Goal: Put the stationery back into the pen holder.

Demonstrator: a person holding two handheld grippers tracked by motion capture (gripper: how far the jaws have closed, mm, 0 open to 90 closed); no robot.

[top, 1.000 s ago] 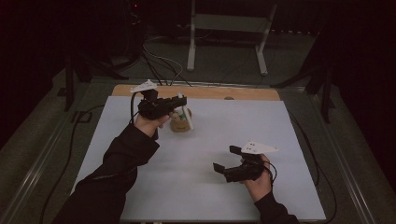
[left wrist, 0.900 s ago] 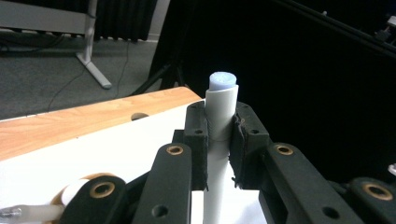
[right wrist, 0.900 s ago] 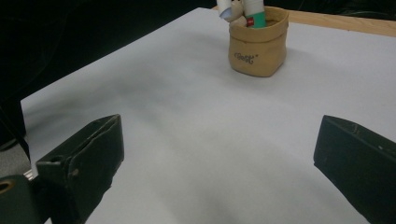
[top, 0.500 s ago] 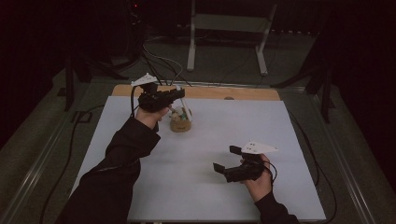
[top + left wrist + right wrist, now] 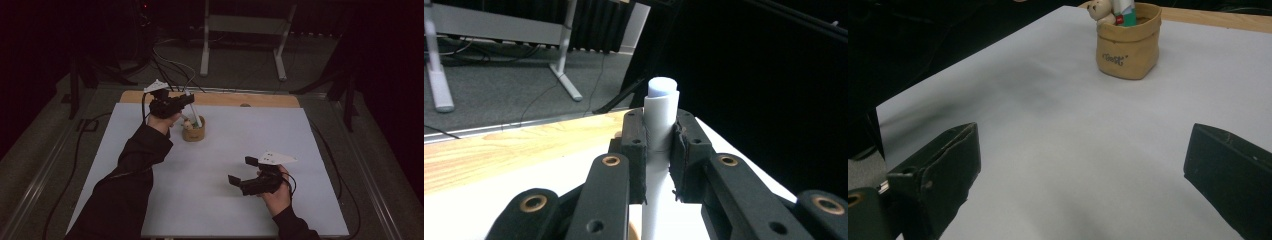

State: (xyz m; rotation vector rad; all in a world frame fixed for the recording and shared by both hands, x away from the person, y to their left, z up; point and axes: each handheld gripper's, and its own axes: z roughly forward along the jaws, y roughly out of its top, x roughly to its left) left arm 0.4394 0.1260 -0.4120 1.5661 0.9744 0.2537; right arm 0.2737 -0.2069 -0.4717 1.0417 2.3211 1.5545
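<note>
My left gripper is shut on a white pen above the far left of the white mat. The pen slants down into a small tan holder, which has a little bear figure at its rim. In the left gripper view the pads clamp the pen on both sides, and its pale blue cap sticks out past the gripper. My right gripper rests open near the front right of the mat, nothing between its jaws. In the right gripper view, that gripper faces the holder from a distance.
The white mat covers most of a wooden table, whose bare strip shows along the far edge. Cables trail off behind the left gripper. A white-legged stand is on the floor beyond the table.
My left gripper, with the pen in it, has shifted a little toward the far edge. The right gripper has stayed where it was.
</note>
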